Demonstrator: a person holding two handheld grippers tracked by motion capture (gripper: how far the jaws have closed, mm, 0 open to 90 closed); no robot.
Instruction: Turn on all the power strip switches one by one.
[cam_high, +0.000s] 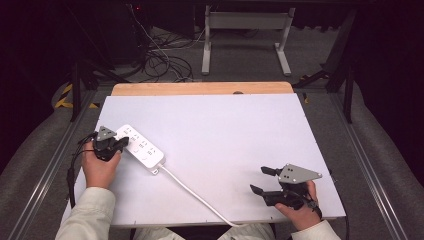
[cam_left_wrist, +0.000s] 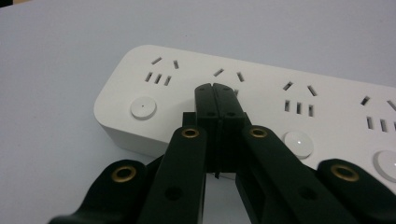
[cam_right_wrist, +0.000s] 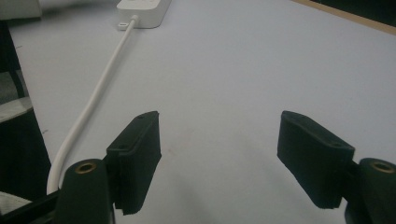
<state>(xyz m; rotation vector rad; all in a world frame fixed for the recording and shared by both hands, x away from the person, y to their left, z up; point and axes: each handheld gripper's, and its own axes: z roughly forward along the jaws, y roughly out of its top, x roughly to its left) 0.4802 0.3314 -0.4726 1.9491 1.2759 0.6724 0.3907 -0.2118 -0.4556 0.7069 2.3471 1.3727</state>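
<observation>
Table (cam_high: 225, 130): white board with a wooden strip at the far edge; carries the power strip on its left part.
Power strip (cam_high: 140, 148): white, several socket groups, each with a round button; lies flat and slantwise, landmark for all entries below.
Cord (cam_high: 192, 192): white, leaves the strip's near end and trails off the table's near edge.
Left gripper (cam_high: 119, 144): at the strip's far-left end, above it; jaws pressed together with nothing between them, tips resting at the second socket group, seen in the left gripper view (cam_left_wrist: 216, 95).
Right gripper (cam_high: 261, 180): well apart from the strip, to its right past the cord; jaws spread wide, empty, over bare table (cam_right_wrist: 219, 154).
Button (cam_left_wrist: 143, 108): end one, just left of the closed tips, not touched.
Progress: judged early; contact made with the strip, no plug or switch change visible; pressing or shifting it remains.
</observation>
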